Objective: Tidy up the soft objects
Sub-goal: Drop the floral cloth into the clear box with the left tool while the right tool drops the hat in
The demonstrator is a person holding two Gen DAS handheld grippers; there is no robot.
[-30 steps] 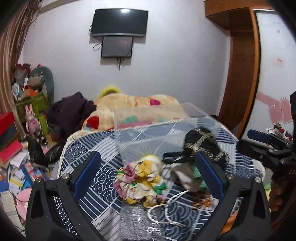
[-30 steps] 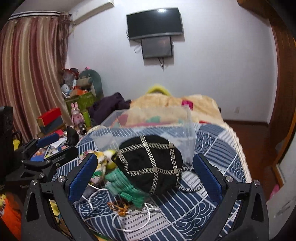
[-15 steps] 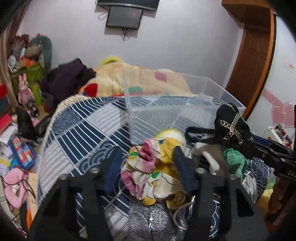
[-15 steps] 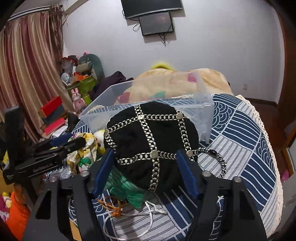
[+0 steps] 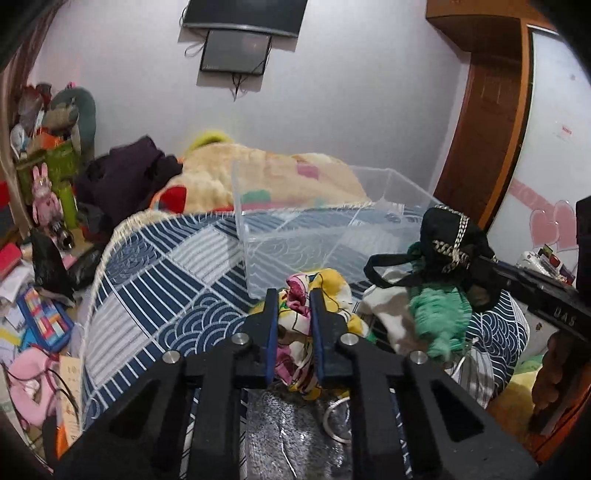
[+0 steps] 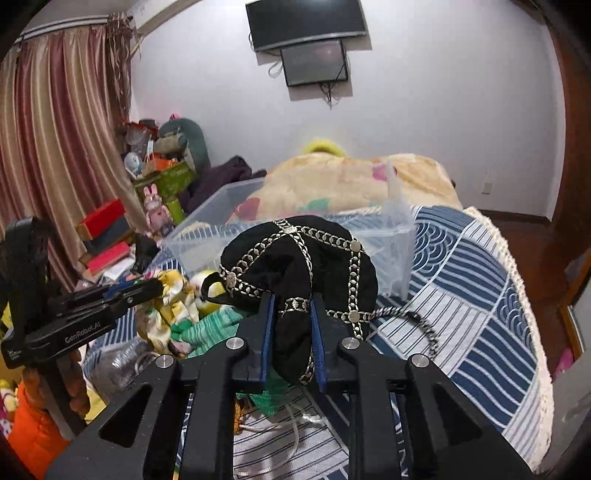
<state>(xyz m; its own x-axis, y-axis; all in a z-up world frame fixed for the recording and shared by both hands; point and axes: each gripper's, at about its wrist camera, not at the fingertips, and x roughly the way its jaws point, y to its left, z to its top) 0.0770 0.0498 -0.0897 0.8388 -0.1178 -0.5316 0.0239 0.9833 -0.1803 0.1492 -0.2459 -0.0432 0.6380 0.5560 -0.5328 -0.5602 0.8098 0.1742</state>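
i am clamping my left gripper (image 5: 293,306) on the floral cloth (image 5: 325,295). my right gripper (image 6: 291,314) is pinching the black chained hat (image 6: 295,258), near the clear bin (image 5: 332,229).

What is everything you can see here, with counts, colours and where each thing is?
bin: one, clear plastic, on the bedspread beyond the pile, nothing inside it
floral cloth: one, yellow, pink and white, in front of the bin, pinched by the left gripper
black cap: one, black with silver chain, atop the pile, pinched by the right gripper
green knit: one, green, under the cap
bedspread: one, navy and white pattern, under everything
blanket: one, cream plush, behind the bin
TV: one, black, on the wall
curtain: one, striped red-brown, far left
bunny: one, pink, on the floor by the left clutter
left gripper: one, black with blue pads
right gripper: one, black with blue pads
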